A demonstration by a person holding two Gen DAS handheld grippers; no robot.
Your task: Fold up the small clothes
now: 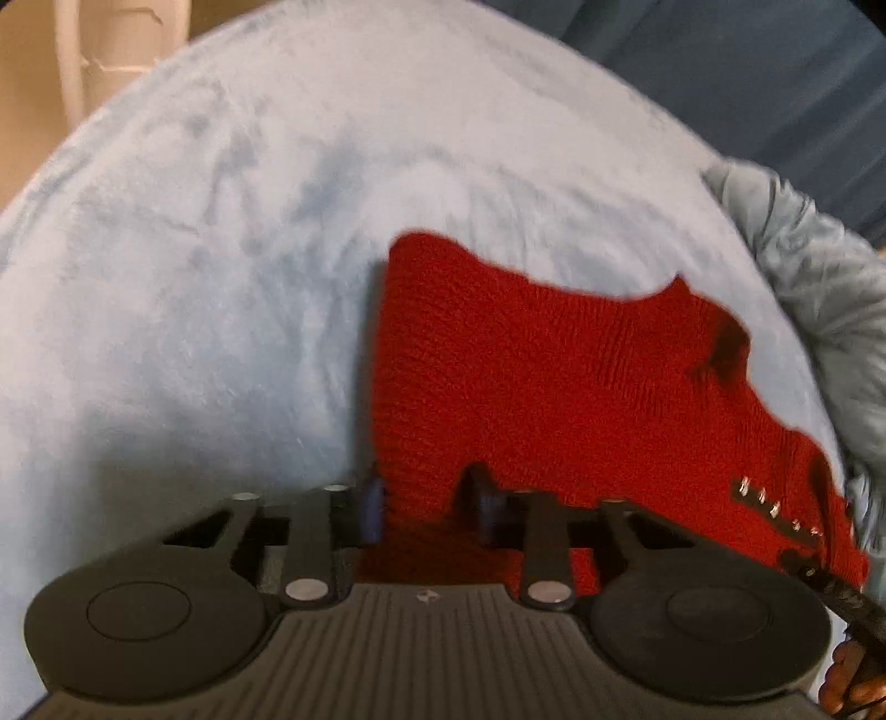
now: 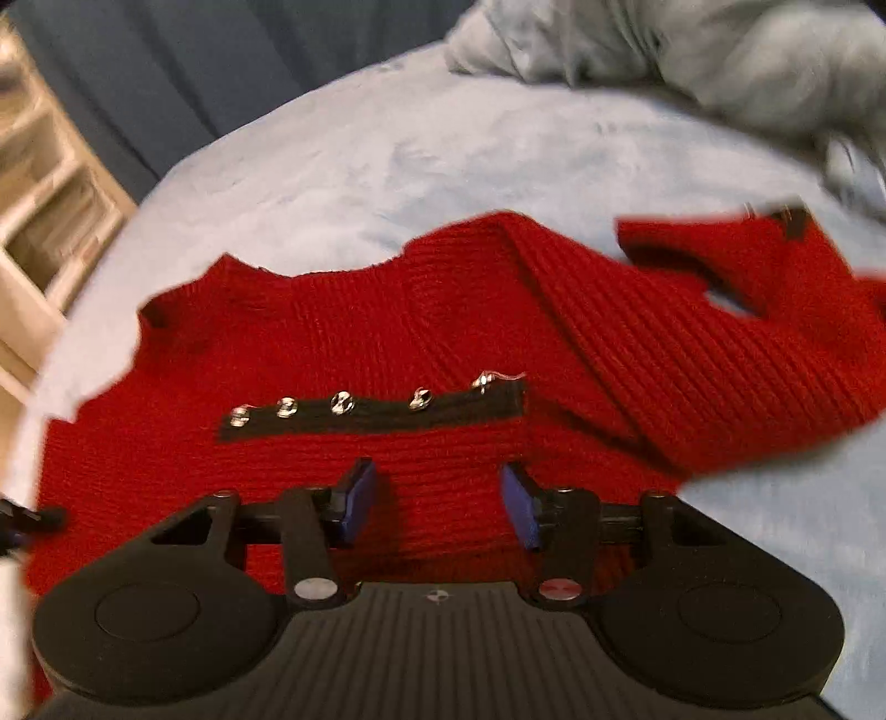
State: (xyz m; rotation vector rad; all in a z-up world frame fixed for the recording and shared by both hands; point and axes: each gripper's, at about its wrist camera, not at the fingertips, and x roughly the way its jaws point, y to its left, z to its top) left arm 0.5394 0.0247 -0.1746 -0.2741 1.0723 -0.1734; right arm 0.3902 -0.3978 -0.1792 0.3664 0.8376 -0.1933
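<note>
A red knit sweater [image 1: 554, 376] lies on a light blue fleece blanket [image 1: 221, 277]. My left gripper [image 1: 432, 507] is at its near left corner, and red knit fills the narrow gap between the blue pads [image 1: 374, 509], which look pressed on it. In the right wrist view the sweater [image 2: 387, 332] shows a black strip with silver snaps [image 2: 371, 412] and a sleeve [image 2: 692, 343] folded across to the right. My right gripper [image 2: 437, 504] hovers just in front of that strip. Its jaws stand apart over the knit and grip nothing.
A crumpled grey cloth [image 2: 720, 50] lies at the blanket's far right edge. Dark blue fabric [image 1: 747, 72] hangs behind the bed. Pale shelving [image 2: 50, 221] stands off to the left. A hand [image 1: 847, 681] shows at the lower right of the left wrist view.
</note>
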